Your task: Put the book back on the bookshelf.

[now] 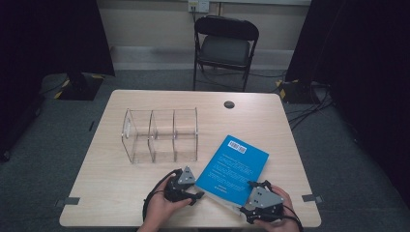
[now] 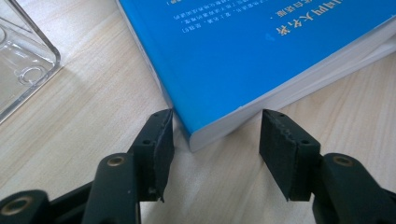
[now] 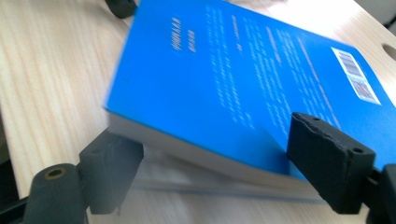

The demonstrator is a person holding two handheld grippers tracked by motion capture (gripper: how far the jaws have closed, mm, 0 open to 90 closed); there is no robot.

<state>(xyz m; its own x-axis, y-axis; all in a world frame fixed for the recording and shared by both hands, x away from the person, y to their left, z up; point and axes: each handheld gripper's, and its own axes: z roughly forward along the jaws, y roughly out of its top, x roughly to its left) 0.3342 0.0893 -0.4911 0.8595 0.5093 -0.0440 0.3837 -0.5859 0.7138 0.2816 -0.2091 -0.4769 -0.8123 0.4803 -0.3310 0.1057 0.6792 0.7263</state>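
Blue book (image 1: 233,169) is lying near the table (image 1: 121,193) front edge, long axis running diagonally, barcode end pointing away toward the far right. Bare tabletop is sitting to its right; clear organizer (image 1: 162,135) is standing just left. Left gripper (image 1: 189,192) is spread around the near corner, not pressing. Right gripper (image 1: 257,193) is pinching the near edge, jaws above and below.

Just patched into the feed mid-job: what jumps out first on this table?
The blue book lies face down at the table's near right, barcode up, with its near edge raised off the wood in the right gripper view. The right gripper straddles that raised edge, one jaw under it and one over the cover, while the left gripper sits at the book's near left corner. Left of the book stands a clear three-slot organizer.
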